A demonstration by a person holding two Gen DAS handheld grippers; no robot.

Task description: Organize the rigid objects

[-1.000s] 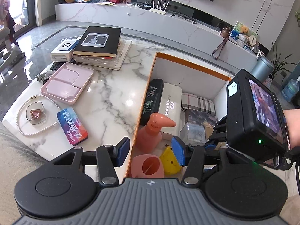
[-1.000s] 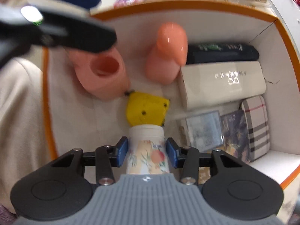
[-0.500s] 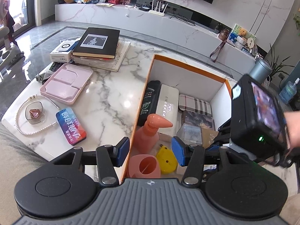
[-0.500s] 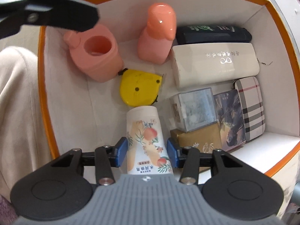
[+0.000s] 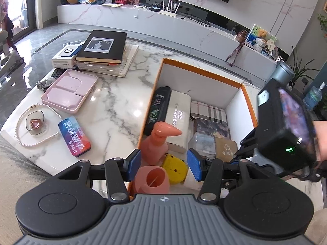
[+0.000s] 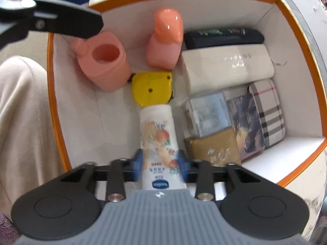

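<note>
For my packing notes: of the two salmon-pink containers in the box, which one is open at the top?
The squat pink cup in the corner shows a hollow mouth. The pink pump bottle beside it is capped.

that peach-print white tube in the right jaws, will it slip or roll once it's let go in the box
The white tube looks glossy and tapers toward the cap, so it may slide in the right gripper if the hold loosens. It seems round-bodied, so it could roll on the floor of the orange-rimmed box, though the yellow tape measure and brown box beside it would likely stop it.
</note>
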